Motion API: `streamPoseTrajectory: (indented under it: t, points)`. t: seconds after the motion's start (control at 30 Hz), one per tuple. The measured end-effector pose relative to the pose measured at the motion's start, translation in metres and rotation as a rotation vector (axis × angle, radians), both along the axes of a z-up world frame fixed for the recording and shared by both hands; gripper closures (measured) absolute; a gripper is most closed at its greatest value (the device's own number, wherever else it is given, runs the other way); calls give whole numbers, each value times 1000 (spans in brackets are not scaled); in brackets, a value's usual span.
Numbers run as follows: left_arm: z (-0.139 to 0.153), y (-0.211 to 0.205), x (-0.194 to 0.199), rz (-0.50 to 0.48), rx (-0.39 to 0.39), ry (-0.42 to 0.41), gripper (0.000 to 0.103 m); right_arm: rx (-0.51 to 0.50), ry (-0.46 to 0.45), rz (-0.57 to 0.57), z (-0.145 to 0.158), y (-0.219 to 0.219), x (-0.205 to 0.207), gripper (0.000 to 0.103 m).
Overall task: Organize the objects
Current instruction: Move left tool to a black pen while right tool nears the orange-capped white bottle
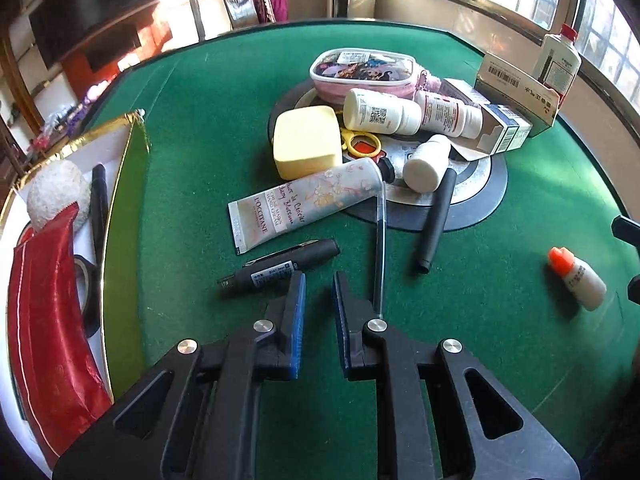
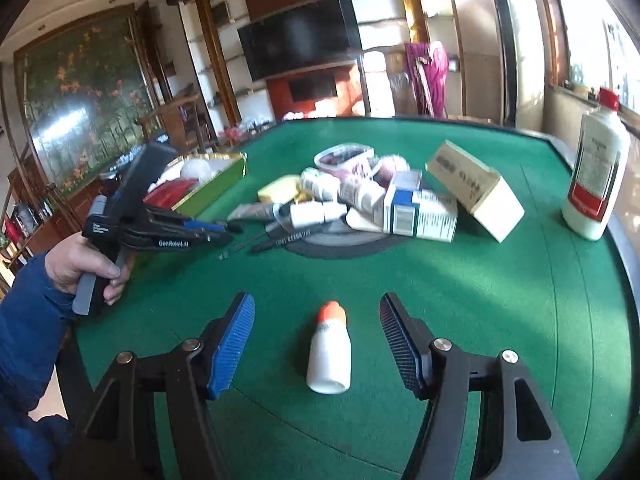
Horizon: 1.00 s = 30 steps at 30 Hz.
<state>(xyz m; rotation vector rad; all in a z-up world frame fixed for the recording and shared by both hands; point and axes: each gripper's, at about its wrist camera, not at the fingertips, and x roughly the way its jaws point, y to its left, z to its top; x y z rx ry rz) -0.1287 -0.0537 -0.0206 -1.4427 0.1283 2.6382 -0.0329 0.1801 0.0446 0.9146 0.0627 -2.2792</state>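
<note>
- We see the right gripper (image 2: 316, 344) with its jaws wide, either side of a small bottle (image 2: 329, 350) that lies on the green desk (image 2: 500, 300), orange cap pointing away; the pads do not touch it.
- We judge that closing on its round body could make the bottle roll or squirt out forwards.
- The left gripper (image 1: 319, 320) has narrow jaws, holding nothing, just above a black pen (image 1: 280, 266) and beside a thin clear tube (image 1: 379, 248).
- A careless reach might nudge the pen or tube into the pile (image 1: 384, 132) at the desk's middle.
- The gold-edged box (image 1: 120, 184) waits at the left.
</note>
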Motion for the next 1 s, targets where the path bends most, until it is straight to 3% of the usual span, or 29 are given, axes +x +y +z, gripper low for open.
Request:
streamPoseTrajectory:
  t: [0.13,0.23,0.3,0.47,0.6,0.67,0.7,0.73,0.83,1.0]
  points:
    - [17,4,17,-32,14,57,90,20,-3,1,-7,1,2,37]
    - [33,5,20,-55,-74,106,84,15,-8,-10,-8,3,1,37]
    - [31,2,11,-35,-128,84,73,11,-22,-16,-10,4,-2,37]
    - [9,-9,-11,-18,-127,7,73,-12,-30,-12,-8,7,-2,37]
    - [8,-9,-5,-26,-92,16,68,-25,-44,-24,-8,10,-4,37]
    - [7,-1,3,-41,-89,12,70,-29,-55,-28,-9,11,-6,37]
    - [4,6,5,-63,-72,-17,84,-27,-59,-28,-9,11,-6,37]
    - [1,12,9,-85,-46,-40,90,-23,-61,-31,-10,10,-7,37]
    - [1,23,14,-97,-103,-2,90,-27,-58,-30,-8,11,-7,37]
    - [20,9,10,-46,-84,56,87,-35,-58,-37,-7,13,-7,37]
